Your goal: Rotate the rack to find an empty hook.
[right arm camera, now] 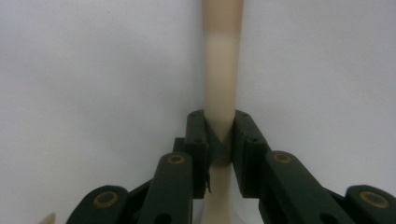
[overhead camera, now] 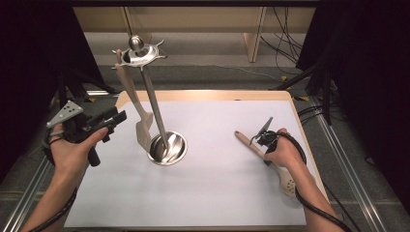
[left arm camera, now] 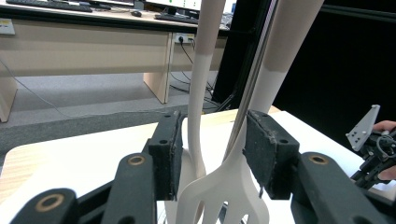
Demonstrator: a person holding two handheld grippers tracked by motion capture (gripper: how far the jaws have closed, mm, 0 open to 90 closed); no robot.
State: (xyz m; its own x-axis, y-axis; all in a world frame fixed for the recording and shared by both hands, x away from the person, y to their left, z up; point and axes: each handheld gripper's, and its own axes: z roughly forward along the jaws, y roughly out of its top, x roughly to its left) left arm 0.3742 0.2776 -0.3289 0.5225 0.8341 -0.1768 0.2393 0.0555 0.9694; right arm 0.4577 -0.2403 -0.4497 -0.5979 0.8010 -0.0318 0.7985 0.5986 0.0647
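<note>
High view: steel rack (overhead camera: 150,92) stands mid-table (overhead camera: 217,193), round base (overhead camera: 168,148) on white sheet; slotted turner (overhead camera: 140,121) hangs from its top ring. Left gripper (overhead camera: 113,119) held just left of turner, jaws apart. Left gripper view: turner (left arm camera: 229,186) lies between open pads (left arm camera: 268,149), no contact. Right gripper (overhead camera: 265,139) clamps spoon (overhead camera: 285,180) handle, spoon flat at table's right. Right gripper view: pads (right arm camera: 198,144) pinch handle (right arm camera: 222,93).

Wooden-edged table (overhead camera: 203,94) under a white sheet (overhead camera: 212,193), steel utensil stand (overhead camera: 167,147) left-centre, slotted spoon (overhead camera: 270,162) right
</note>
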